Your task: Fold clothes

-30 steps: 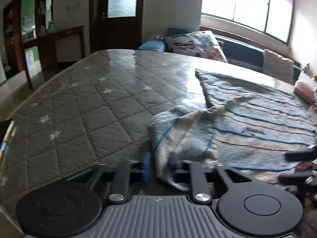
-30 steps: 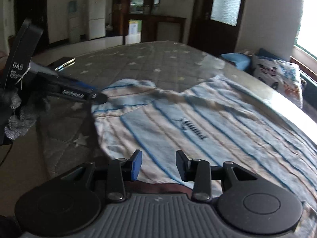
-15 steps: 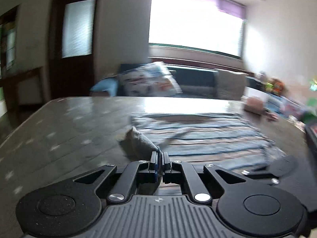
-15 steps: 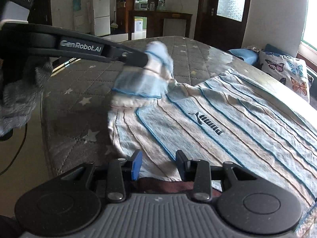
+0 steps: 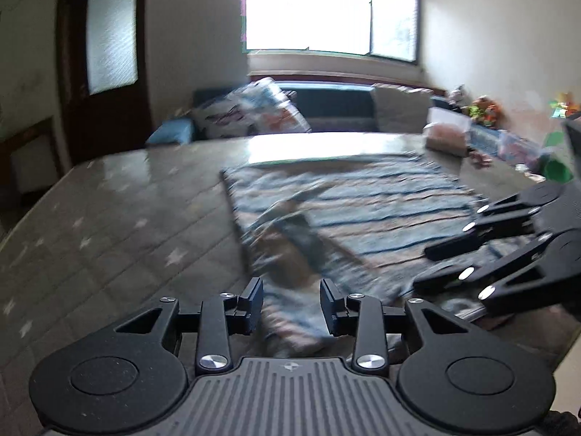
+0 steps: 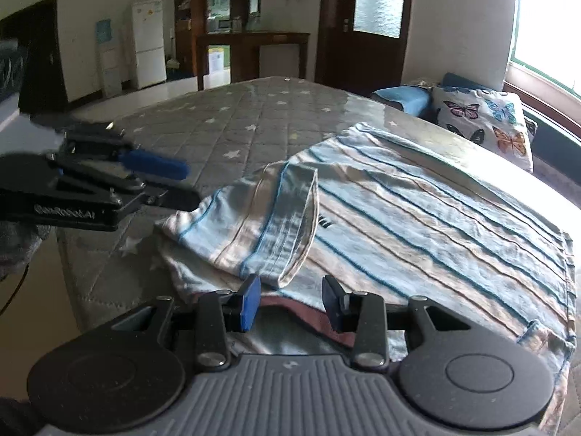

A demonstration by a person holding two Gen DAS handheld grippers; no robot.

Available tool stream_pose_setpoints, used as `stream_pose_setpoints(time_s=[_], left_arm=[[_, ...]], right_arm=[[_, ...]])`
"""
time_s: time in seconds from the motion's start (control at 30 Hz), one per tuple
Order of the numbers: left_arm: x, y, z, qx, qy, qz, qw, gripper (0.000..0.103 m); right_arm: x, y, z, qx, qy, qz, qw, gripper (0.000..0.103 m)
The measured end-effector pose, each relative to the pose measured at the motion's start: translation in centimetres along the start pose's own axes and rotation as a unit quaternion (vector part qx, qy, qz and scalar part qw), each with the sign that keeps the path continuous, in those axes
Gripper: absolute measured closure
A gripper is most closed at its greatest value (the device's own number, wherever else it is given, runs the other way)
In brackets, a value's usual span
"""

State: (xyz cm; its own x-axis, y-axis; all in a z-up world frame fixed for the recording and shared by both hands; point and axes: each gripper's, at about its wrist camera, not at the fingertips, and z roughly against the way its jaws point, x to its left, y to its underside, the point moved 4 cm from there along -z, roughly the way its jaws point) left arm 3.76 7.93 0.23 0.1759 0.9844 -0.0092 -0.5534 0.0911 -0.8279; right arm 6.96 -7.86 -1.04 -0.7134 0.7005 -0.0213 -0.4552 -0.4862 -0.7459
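Observation:
A blue, white and tan striped T-shirt (image 6: 417, 210) lies flat on the grey quilted mattress (image 6: 254, 116). Its sleeve (image 6: 276, 225) is folded inward over the body. The shirt also shows, blurred, in the left wrist view (image 5: 345, 210). My left gripper (image 5: 291, 307) is open and empty, just above the shirt's near edge; it also shows at the left of the right wrist view (image 6: 174, 185). My right gripper (image 6: 290, 301) is open and empty over the shirt's collar edge; it shows at the right of the left wrist view (image 5: 432, 269).
A butterfly-print pillow (image 6: 483, 123) and a blue cushion (image 6: 403, 96) lie on a sofa beyond the mattress. A dark door (image 6: 363, 18), wooden shelves and a white fridge (image 6: 147, 43) stand at the back. Toys and clutter (image 5: 483, 109) are under the window.
My left gripper carried the sleeve over the shirt, let it go and opened. The sleeve now lies folded on the body. My right gripper stayed open and hardly moved.

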Motion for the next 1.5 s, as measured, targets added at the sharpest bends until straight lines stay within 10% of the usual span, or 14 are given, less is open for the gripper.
stream_pose_setpoints(time_s=[0.97, 1.5], left_arm=[[-0.3, -4.7, -8.9, 0.033, -0.009, -0.021, 0.9992, 0.081], [-1.0, -3.9, -10.0, 0.041, 0.006, -0.043, 0.9982, 0.079]], right_arm=[[0.7, 0.0, -2.5, 0.020, -0.037, -0.043, 0.998, 0.096], [0.6, -0.6, -1.4, 0.005, -0.034, -0.040, 0.999, 0.088]])
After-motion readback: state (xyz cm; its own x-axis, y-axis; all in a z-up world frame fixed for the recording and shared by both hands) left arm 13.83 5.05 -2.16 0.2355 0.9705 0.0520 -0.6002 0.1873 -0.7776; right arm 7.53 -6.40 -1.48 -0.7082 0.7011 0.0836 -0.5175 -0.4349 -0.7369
